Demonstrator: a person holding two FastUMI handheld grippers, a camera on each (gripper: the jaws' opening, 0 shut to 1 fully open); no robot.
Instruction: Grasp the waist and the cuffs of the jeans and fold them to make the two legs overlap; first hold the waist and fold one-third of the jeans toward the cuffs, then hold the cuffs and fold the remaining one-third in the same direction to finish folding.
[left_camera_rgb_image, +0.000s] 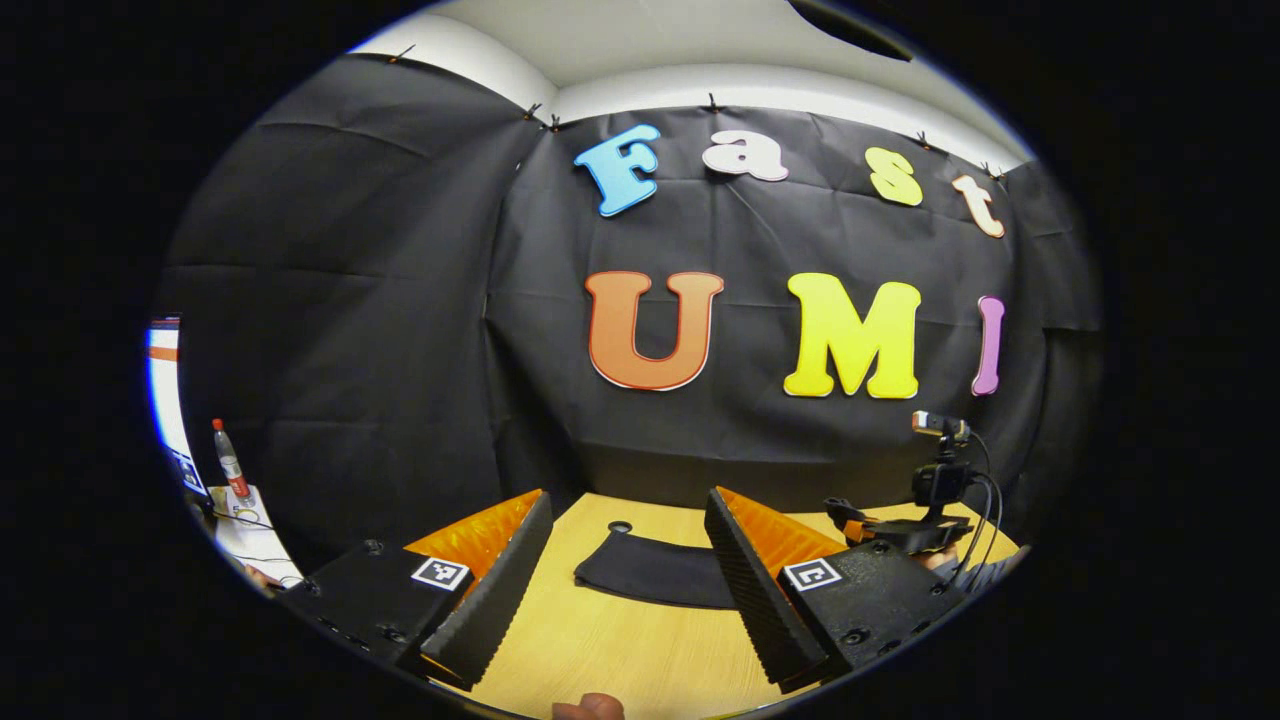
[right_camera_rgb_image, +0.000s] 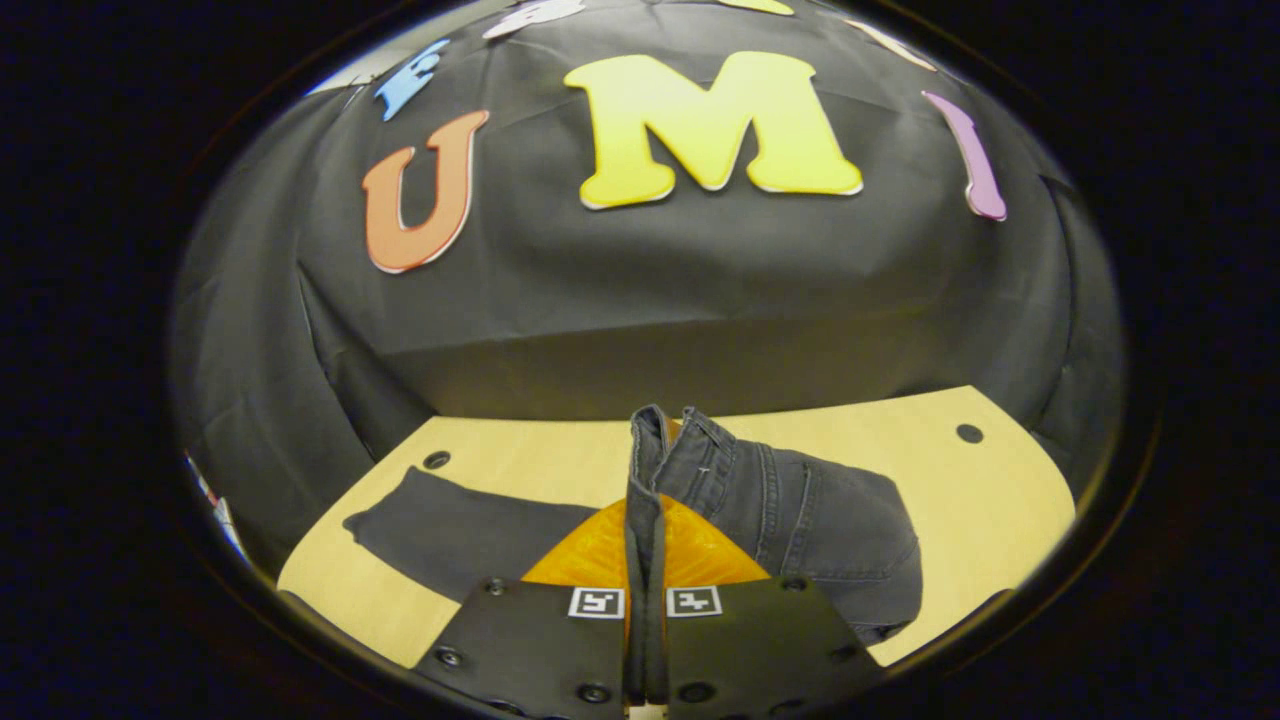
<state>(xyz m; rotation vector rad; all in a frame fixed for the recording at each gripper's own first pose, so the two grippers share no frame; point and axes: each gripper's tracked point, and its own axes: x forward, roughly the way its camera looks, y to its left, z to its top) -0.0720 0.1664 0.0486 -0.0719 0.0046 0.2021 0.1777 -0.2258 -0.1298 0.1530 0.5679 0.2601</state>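
Note:
The dark grey jeans (right_camera_rgb_image: 800, 520) lie on the wooden table (right_camera_rgb_image: 980, 500). In the right gripper view my right gripper (right_camera_rgb_image: 646, 520) is shut on the waistband (right_camera_rgb_image: 648, 450), which stands up in a fold between its fingers. The seat part bunches to the right, and one leg (right_camera_rgb_image: 450, 530) stretches flat to the left. In the left gripper view my left gripper (left_camera_rgb_image: 628, 500) is open above the table with nothing between its fingers. A flat end of the jeans (left_camera_rgb_image: 650, 572) lies ahead of it. The other gripper (left_camera_rgb_image: 900, 530) is at the right.
The table (left_camera_rgb_image: 620, 640) has small round holes (right_camera_rgb_image: 968, 433) near its far corners. The black cloth wall stands close behind its far edge. A bottle (left_camera_rgb_image: 228, 460) stands off to the left beyond the wall. A fingertip (left_camera_rgb_image: 588, 708) shows at the bottom edge.

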